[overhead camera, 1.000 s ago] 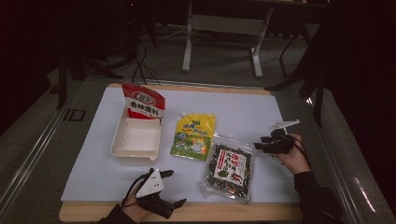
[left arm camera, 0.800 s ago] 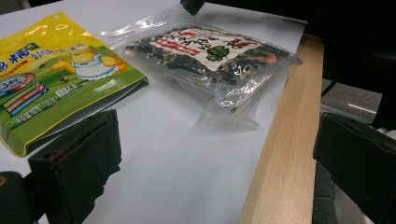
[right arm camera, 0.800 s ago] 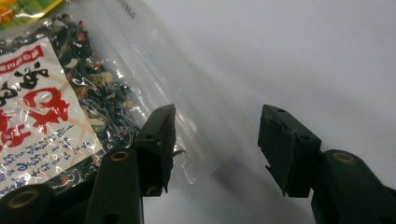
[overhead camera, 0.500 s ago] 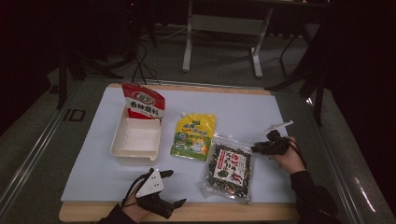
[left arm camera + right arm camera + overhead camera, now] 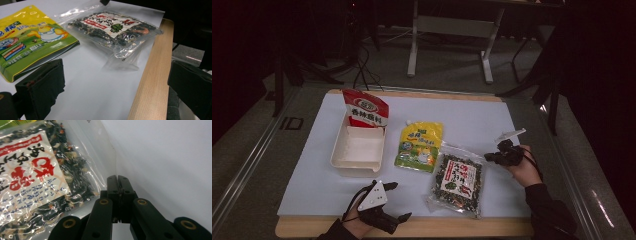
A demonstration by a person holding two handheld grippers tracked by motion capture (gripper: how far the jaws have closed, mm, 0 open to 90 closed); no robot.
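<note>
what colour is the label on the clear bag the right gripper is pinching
White with red and black characters, on the clear bag of dark dried bits; clearest in the right gripper view.

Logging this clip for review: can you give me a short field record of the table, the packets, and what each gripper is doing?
surface: white sheet on a wooden table
tray: empty, left of centre
red packet: leaning upright at the tray's far end
yellow pouch: flat, beside the tray
clear seaweed bag: flat, right of the pouch
right gripper: jaws have just closed, pinching the bag's clear edge
left gripper: open, resting at the near edge, holding nothing
</note>
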